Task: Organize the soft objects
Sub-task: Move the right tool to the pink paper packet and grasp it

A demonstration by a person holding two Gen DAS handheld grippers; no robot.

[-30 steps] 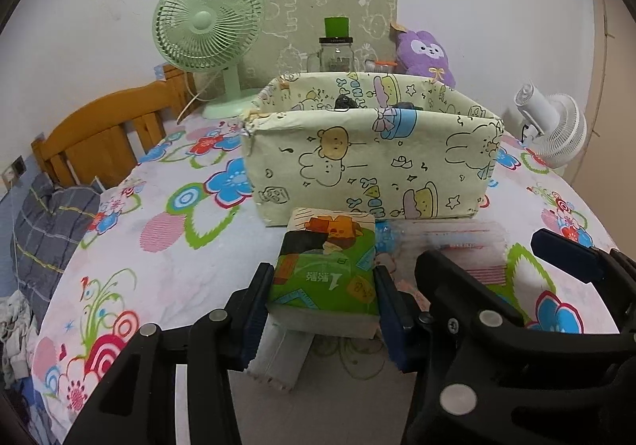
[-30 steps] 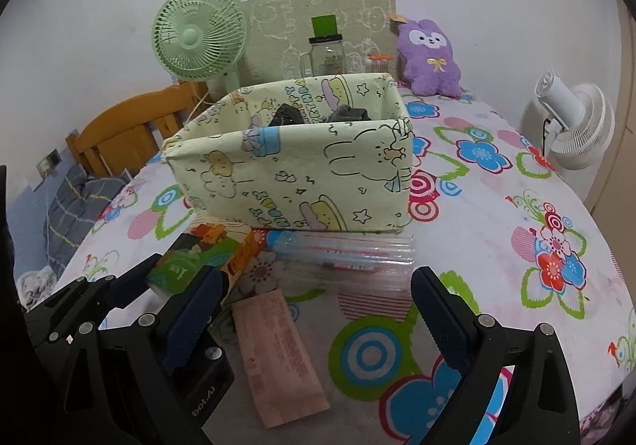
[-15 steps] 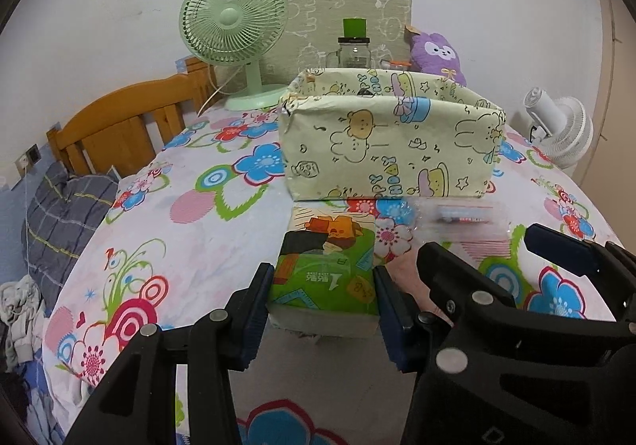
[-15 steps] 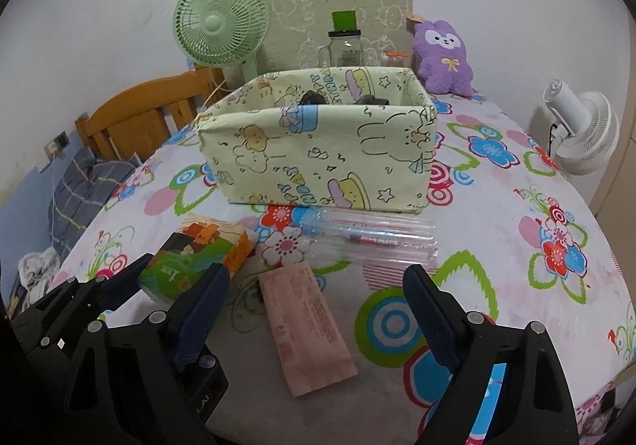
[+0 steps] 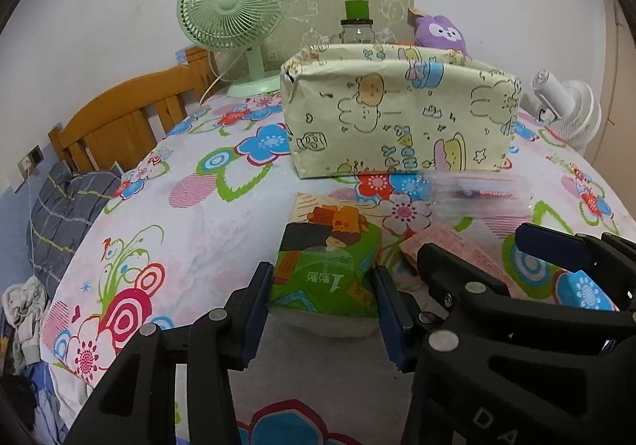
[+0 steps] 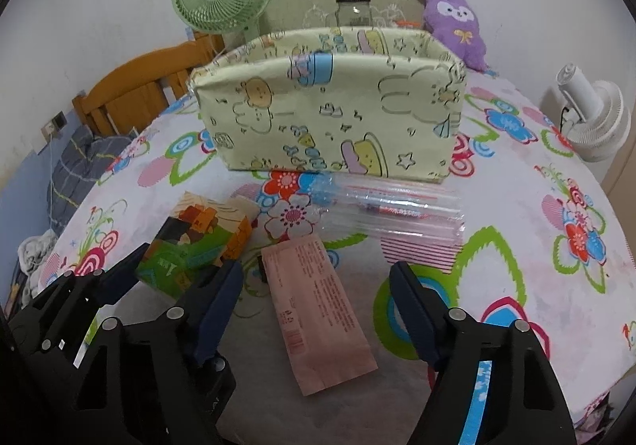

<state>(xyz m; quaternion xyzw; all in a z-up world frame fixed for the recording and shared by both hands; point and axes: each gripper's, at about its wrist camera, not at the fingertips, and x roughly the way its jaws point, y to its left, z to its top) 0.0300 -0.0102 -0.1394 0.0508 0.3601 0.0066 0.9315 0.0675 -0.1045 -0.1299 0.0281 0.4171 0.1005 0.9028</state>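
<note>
Two claws: our left gripper (image 5: 322,306) clamps the tissue pack (image 5: 326,262) at lower centre, and our right gripper (image 6: 316,309) gapes wide over the pink sachet (image 6: 318,309). We judge carrying is under way; next we must lift the pack over the bin (image 5: 397,119) rim, upper centre.

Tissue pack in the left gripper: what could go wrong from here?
1. The left gripper holds the tissue pack only near its rear end, so the pack may sag or slip when carried to the bin.
2. The bin's near wall is tall; a low carry could push the pack into it.
3. The open right gripper hangs close over the pink packet and may bump the left one.
</note>
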